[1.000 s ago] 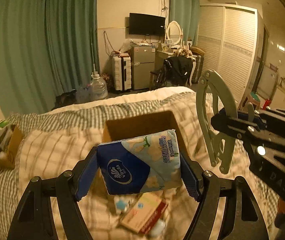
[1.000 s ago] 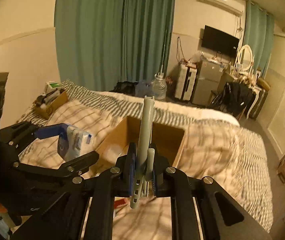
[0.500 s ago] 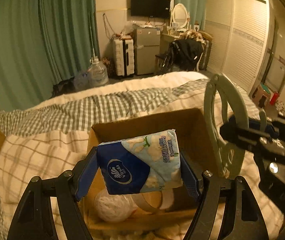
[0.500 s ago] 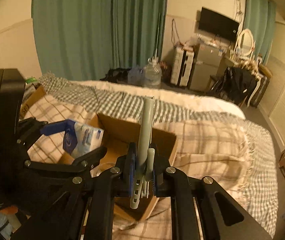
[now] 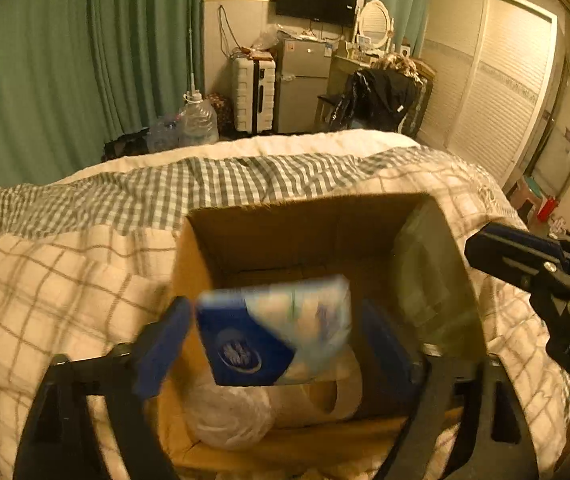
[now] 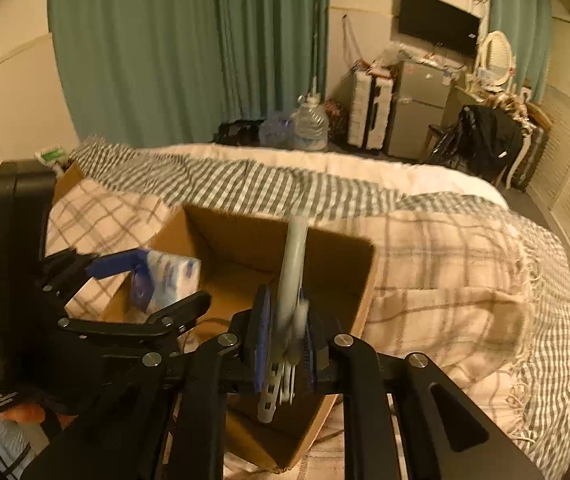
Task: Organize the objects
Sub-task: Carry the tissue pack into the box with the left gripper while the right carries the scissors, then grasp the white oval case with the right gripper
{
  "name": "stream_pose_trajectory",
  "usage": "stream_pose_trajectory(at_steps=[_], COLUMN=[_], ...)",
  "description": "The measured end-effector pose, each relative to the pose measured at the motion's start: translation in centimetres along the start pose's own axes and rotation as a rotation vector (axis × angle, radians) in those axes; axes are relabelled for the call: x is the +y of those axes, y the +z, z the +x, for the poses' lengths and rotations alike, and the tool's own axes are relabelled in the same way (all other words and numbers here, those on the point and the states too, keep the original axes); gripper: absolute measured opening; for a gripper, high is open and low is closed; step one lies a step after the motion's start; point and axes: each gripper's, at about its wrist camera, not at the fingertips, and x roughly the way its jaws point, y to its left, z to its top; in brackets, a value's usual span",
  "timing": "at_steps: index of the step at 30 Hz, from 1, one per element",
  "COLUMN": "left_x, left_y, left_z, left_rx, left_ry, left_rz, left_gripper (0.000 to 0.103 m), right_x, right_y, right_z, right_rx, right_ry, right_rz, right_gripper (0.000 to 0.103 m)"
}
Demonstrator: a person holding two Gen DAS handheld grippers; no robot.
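Observation:
An open cardboard box (image 5: 245, 236) sits on the checked bed cover; it also shows in the right wrist view (image 6: 337, 256). My left gripper (image 5: 273, 336) is over the box with its jaws spread. A blue and white tissue pack (image 5: 273, 332) sits blurred between them, with gaps at both sides; it also shows in the right wrist view (image 6: 169, 280). My right gripper (image 6: 285, 340) is shut on a grey-green plastic hanger (image 6: 291, 280) over the box's right side; the hanger is a blur in the left wrist view (image 5: 429, 276). A tape roll (image 5: 325, 396) and a white bag (image 5: 225, 416) lie in the box.
The bed (image 6: 445, 248) fills the foreground. Green curtains (image 5: 65, 60), water jugs (image 5: 197, 124), a white suitcase (image 5: 253, 92), a small fridge (image 5: 301, 84) and a chair with a black jacket (image 5: 377, 100) stand beyond it. A smaller box (image 6: 69, 172) sits at the bed's left edge.
Both grippers have moved forward and down over the box. My left jaws have spread and the tissue pack has come loose and blurred. The hanger has dropped lower into the box.

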Motion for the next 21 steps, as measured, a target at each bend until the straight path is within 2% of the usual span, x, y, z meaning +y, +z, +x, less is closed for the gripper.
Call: stream_pose_trajectory(at_steps=[1,3,8,10,12,16,19,21], left_x=[0.0,-0.1,0.0,0.4,0.6,1.2,1.8,2.4], left_y=[0.0,0.1,-0.2,-0.6,-1.0,-2.9,-4.8,-6.1], left_z=[-1.1,-2.9,-8.6,-10.6,-12.6,-16.3,-18.0,-18.5], left_rx=[-0.015,-0.042,-0.106,-0.125,-0.140,-0.165,-0.178,-0.181], left_ry=[0.012,0.036,0.080,0.102,0.087,0.096,0.123,0.132], left_rz=[0.007,0.028,0.052,0.038,0.035,0.016,0.008,-0.004], left_gripper=[0.100,0.100,0.103,0.103,0.103,0.103,0.103,0.103], right_x=[0.0,0.1,1.5,2.1,2.6,3.6,4.3,5.0], right_y=[0.1,0.5,0.7,0.6,0.3,-1.1,-2.7,-4.2], right_z=[-0.9,-2.4,-7.8,-9.9,-12.2,-15.4,-16.8,-17.3], right_rx=[-0.011,-0.033,-0.082,-0.101,-0.120,-0.126,-0.121,-0.111], right_ry=[-0.004,-0.009,-0.038,-0.056,-0.070,-0.074,-0.081,-0.073], right_rz=[0.010,0.024,-0.004,-0.015,-0.015,-0.017,-0.018,-0.024], right_gripper=[0.029,0.038,0.041,0.051,0.059,0.066,0.074,0.075])
